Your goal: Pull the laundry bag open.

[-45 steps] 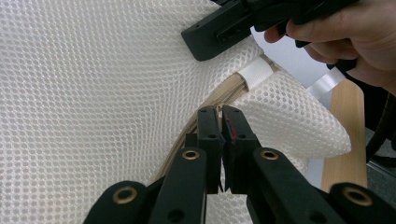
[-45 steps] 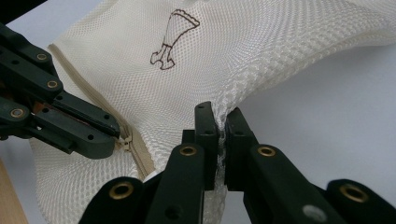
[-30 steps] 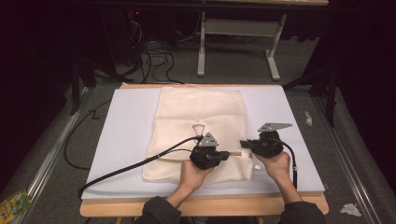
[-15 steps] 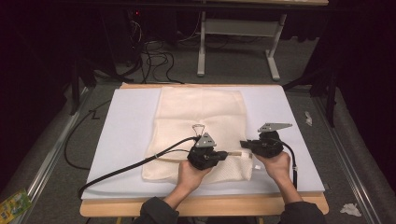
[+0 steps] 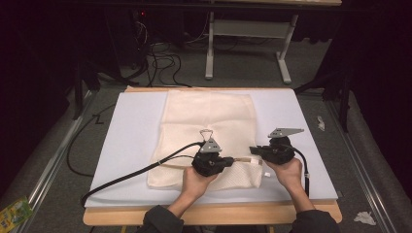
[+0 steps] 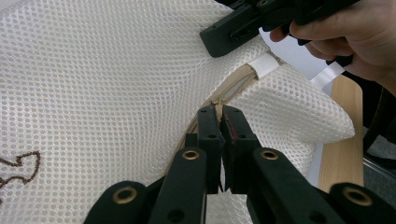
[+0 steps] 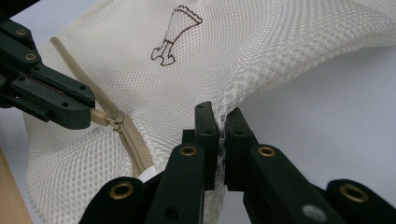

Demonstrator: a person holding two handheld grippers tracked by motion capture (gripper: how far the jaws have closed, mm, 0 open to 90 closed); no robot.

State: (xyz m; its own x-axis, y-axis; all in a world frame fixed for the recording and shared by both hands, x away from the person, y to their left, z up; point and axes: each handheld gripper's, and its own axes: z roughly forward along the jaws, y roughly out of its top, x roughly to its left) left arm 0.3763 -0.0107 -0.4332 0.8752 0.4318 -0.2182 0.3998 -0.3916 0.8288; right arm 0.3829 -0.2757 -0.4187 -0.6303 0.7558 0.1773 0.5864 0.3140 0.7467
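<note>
A white rectangular sheet [image 5: 131, 141] covers a light wooden tabletop [image 5: 214, 213], lit brightly while the room around it lies dark. Grey carpeted floor [image 5: 243, 73] stretches beyond, strewn with black cables [image 5: 163, 60]. A grey metal table frame [image 5: 243, 43] stands behind. Crumpled white paper scraps [image 5: 364, 217] lie near the right.

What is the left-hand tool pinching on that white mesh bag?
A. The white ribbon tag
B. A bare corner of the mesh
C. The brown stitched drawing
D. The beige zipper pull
D. In the right gripper view, the left tool is shut on the beige zipper pull of the mesh bag, while the right tool clamps the bag's edge.
</note>
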